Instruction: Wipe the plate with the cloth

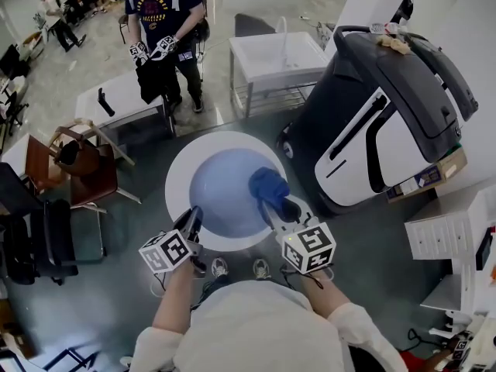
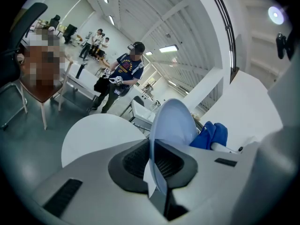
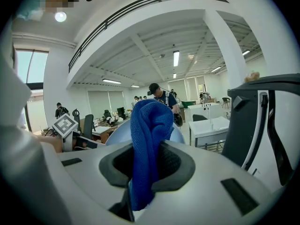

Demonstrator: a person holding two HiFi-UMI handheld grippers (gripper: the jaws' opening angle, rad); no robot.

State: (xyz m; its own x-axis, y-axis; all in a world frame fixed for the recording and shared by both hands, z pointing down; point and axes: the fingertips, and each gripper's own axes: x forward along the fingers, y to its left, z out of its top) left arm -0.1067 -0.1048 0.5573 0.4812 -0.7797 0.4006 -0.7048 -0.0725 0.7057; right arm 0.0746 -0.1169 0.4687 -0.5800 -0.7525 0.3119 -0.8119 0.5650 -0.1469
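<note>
Blue cloth (image 1: 267, 184) pinched by right tongs (image 1: 279, 208), pale-blue plate (image 1: 221, 192) edge clamped by left tongs (image 1: 193, 219)

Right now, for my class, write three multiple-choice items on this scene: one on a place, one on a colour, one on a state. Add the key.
1. Where is the plate?
A. Held by its rim in the left hand-held gripper
B. On the brown chair
C. On the floor

2. What colour is the cloth?
A. Red
B. Blue
C. Yellow

3. What state is the right hand-held gripper in?
A. Open and empty
B. Shut on the cloth
C. Shut on the plate

Key:
1 A, since the left gripper view shows the plate's rim pinched between the jaws.
2 B, since the cloth is deep blue in every view.
3 B, since the right gripper view shows the cloth bunched between closed jaws.
</note>
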